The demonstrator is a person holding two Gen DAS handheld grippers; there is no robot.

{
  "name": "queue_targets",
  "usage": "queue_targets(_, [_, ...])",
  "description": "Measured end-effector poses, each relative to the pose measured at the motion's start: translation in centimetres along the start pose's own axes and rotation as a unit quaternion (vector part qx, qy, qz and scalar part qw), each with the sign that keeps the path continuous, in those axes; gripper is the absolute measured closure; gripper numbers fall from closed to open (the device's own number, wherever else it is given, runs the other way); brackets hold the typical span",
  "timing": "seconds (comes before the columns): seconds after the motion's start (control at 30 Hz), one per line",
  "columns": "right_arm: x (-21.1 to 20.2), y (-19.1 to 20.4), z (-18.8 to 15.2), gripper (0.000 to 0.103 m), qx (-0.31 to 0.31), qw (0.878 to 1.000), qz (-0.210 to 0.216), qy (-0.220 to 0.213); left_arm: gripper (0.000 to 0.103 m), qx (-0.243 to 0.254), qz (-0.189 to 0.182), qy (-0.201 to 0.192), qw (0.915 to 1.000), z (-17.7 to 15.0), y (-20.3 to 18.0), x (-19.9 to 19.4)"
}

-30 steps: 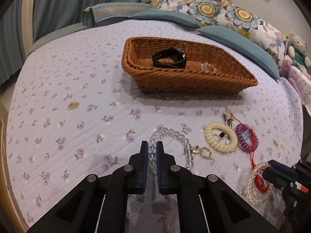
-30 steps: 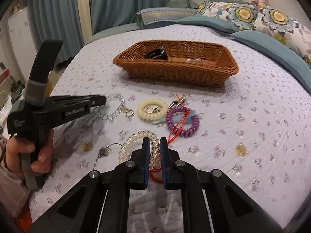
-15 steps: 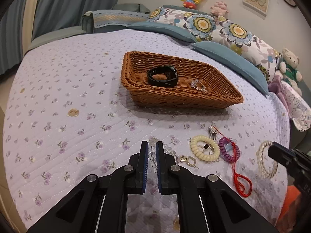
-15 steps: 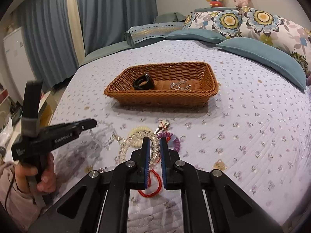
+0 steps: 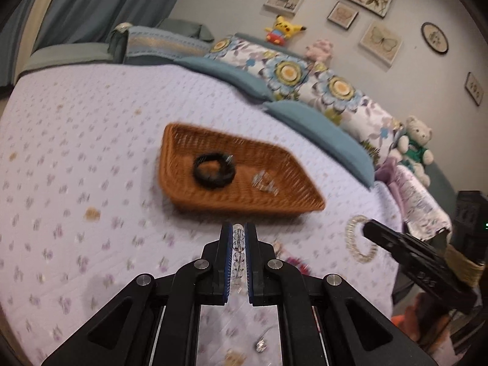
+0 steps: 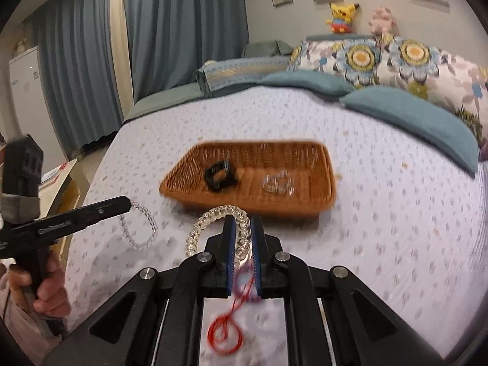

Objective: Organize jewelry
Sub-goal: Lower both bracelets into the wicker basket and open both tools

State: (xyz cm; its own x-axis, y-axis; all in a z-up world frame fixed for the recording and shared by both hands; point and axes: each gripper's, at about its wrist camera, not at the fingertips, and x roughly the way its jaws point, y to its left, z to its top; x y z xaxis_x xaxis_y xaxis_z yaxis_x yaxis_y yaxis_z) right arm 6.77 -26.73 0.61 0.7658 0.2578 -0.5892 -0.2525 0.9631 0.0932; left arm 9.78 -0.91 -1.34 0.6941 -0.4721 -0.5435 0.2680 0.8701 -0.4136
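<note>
My left gripper (image 5: pixel 238 235) is shut on a clear bead bracelet (image 5: pixel 238 247) and holds it above the bed; the bracelet hangs from it in the right wrist view (image 6: pixel 140 228). My right gripper (image 6: pixel 242 228) is shut on a clear coil bracelet (image 6: pixel 213 216), also lifted; it shows in the left wrist view (image 5: pixel 355 238). A brown wicker basket (image 5: pixel 183 140) lies ahead of both, holding a black watch (image 5: pixel 213 170) and a small clear piece (image 5: pixel 265 181). The basket in the right wrist view (image 6: pixel 323 164) is just beyond my fingertips.
A red cord loop (image 6: pixel 225 335) and a purple coil piece lie on the quilt below my right gripper. Blue and floral pillows (image 5: pixel 320 88) line the far side of the bed. Plush toys stand at the back. Curtains (image 6: pixel 170 27) hang at the left.
Both grippers have risen off the quilt with their bracelets and moved toward the basket. The views have tilted up and are blurred by motion.
</note>
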Motion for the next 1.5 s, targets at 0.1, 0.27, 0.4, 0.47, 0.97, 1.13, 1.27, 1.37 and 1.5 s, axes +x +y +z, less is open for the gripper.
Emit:
queue_targets(0.1, [1.9,-1.0,1.9,0.091,0.004,1.000,-0.005,-0.007,0.096,0.015,-0.011,-0.014,0.9997,2.6,-1.1,0.6])
queue_targets(0.27, [6.6,-3.6,4.5,0.091,0.033,0.999,-0.014,0.001,0.096,0.039,-0.025,-0.027,0.9986,7.0,-2.9,3.6])
queue_targets(0.4, [10.5,-5.8,5.6,0.091,0.059,0.998,-0.018,0.020,0.096,0.041,-0.037,-0.018,0.9983,9.2,-3.8,7.3])
queue_targets(0.47, [12.4,-6.6,5.6,0.091,0.064,0.997,-0.021,0.031,0.096,0.038,-0.041,-0.009,0.9984,9.5,-3.9,9.3])
queue_targets(0.97, [17.4,-6.8,3.4,0.091,0.055,0.994,-0.025,0.088,0.096,0.024,-0.032,0.074,0.9964,6.2,-1.8,18.7])
queue_targets(1.13, [17.6,-7.2,3.3,0.091,0.061,0.994,-0.024,0.093,0.095,0.036,-0.017,0.080,0.9960,5.9,-1.9,18.6])
queue_targets(1.27, [17.5,-7.5,3.3,0.076,0.071,0.993,-0.015,0.096,0.071,0.035,-0.015,0.087,0.9955,5.7,-1.8,18.1])
queue_targets(1.37, [16.7,-7.6,3.5,0.068,0.073,0.994,-0.020,0.085,0.043,0.024,-0.030,0.071,0.9967,5.9,-1.3,16.5])
queue_targets(1.5, [14.3,-6.9,4.2,0.068,0.063,0.996,-0.016,0.060,0.043,0.029,-0.031,0.050,0.9978,6.6,-1.6,13.4])
